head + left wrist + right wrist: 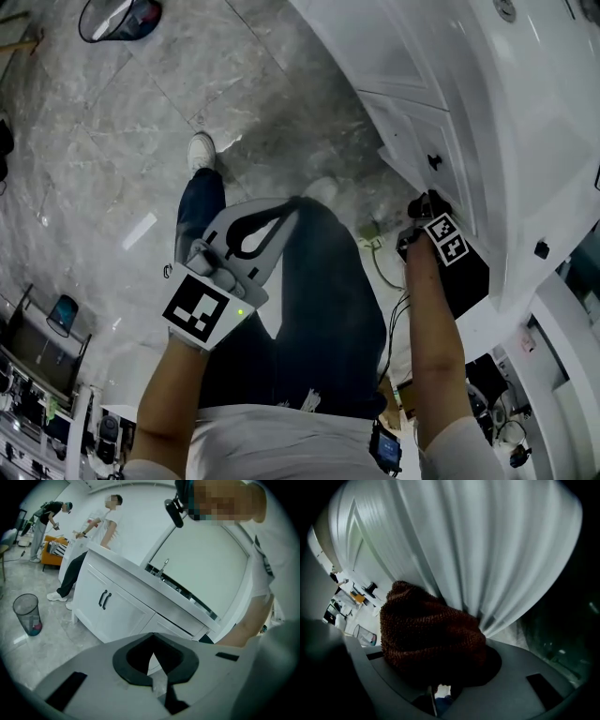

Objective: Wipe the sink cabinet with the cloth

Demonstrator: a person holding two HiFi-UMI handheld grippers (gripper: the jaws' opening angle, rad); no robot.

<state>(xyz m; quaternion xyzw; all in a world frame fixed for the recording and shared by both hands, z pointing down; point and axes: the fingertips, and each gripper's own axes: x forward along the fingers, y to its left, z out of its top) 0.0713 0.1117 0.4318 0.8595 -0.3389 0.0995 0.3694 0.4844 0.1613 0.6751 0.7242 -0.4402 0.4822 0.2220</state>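
My right gripper [424, 208] is pushed up against the white sink cabinet [441, 112], just below a black knob [434, 161]. It is shut on a brown knitted cloth [431, 634]. In the right gripper view the cloth bulges out over the right gripper [440, 670] and lies against the streaked, blurred white cabinet face [454, 541]. My left gripper [296, 202] hangs shut and empty over the person's jeans, away from the cabinet. In the left gripper view, the left gripper [152, 637] points at the sink cabinet [117, 606], which has two black handles and a faucet [162, 566].
The floor is grey marble tile [112, 141]. A wire-mesh bin [28, 613] stands on it left of the cabinet, and the same bin [117, 19] shows in the head view. Two people [105, 522] stand beyond the cabinet's far end. Cables [384, 267] hang by my right forearm.
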